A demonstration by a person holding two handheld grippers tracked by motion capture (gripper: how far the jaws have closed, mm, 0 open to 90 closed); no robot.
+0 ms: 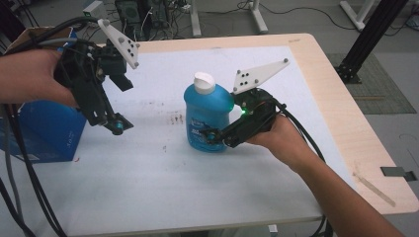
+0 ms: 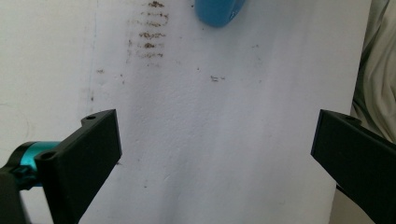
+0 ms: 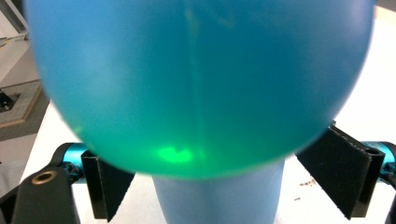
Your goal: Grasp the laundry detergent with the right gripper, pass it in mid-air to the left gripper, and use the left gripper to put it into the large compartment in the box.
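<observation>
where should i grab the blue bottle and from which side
Grip the blue bottle low on its body, coming in level from the person's right, where the right hand-held gripper already sits. It stands upright on the white table, and the lower body is narrower than the bulging shoulder, so the jaws can span it. The white cap is small and high, so a grip there could tip it.

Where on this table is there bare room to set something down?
The near strip of white mat in front of the blue bottle is bare, as is the far strip behind it. It is crowded around the bottle, where the right gripper sits, and by the blue box at the left edge.
</observation>
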